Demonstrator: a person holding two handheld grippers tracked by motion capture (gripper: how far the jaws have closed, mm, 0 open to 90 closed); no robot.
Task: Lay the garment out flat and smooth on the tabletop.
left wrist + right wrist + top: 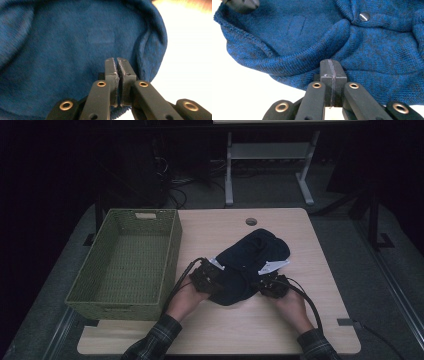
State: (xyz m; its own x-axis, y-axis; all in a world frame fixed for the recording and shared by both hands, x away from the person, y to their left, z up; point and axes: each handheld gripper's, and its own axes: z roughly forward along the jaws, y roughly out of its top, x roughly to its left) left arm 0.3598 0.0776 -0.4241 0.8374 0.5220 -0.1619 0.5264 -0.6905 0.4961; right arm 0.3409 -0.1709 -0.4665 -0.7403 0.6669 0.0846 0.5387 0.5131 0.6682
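While a green basket (125, 262) sits at the table's (300, 330) left edge, the left tool (117, 61) pinches the blue sweater's (250, 265) near hem mid-table; the right tool (333, 65), pressed together, nips its other edge.

A dark blue knitted garment (250, 265) lies crumpled on the surface, between my two hand-held grippers. My left hand-held gripper (119, 62) has its jaws pressed together on the garment's near edge; a thin layer of cloth sits between them. My right hand-held gripper (332, 65) rests with jaws together at the folded knit hem. A round dark button (364, 16) shows beyond that gripper, slightly right.
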